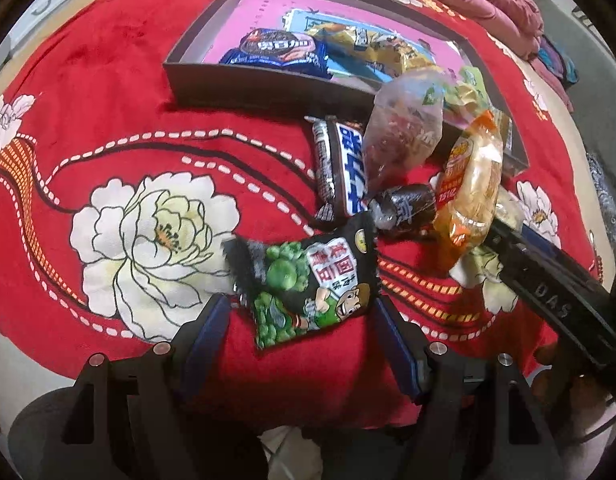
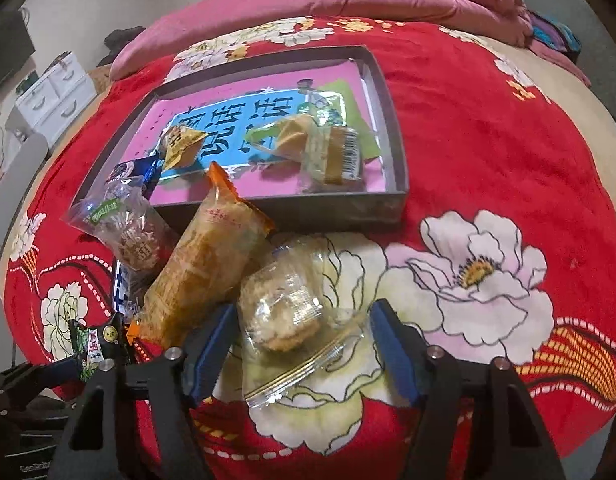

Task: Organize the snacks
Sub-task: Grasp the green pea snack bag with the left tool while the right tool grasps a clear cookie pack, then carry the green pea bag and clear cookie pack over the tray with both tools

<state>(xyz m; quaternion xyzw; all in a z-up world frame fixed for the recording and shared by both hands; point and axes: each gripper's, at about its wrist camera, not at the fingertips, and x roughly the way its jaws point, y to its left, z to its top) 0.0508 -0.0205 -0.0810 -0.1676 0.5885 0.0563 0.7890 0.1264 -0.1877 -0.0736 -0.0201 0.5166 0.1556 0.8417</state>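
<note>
left tool (image 1: 301, 312): black frame, blue finger pads, silver screws
right tool (image 2: 301, 320): same build, "DAS" lettering on its side

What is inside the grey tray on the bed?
Inside the grey tray: a pink and blue printed sheet, a blue packet, yellow packets and a clear-wrapped cake. Its near-left corner is hidden by snacks.

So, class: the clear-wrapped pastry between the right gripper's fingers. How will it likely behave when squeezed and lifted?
The clear-wrapped pastry looks crumbly, so a hard squeeze could probably crush it. Its glossy film may slip against the right gripper, whose pads do not yet press it. The loose sealed end would likely flop when lifted.
</note>
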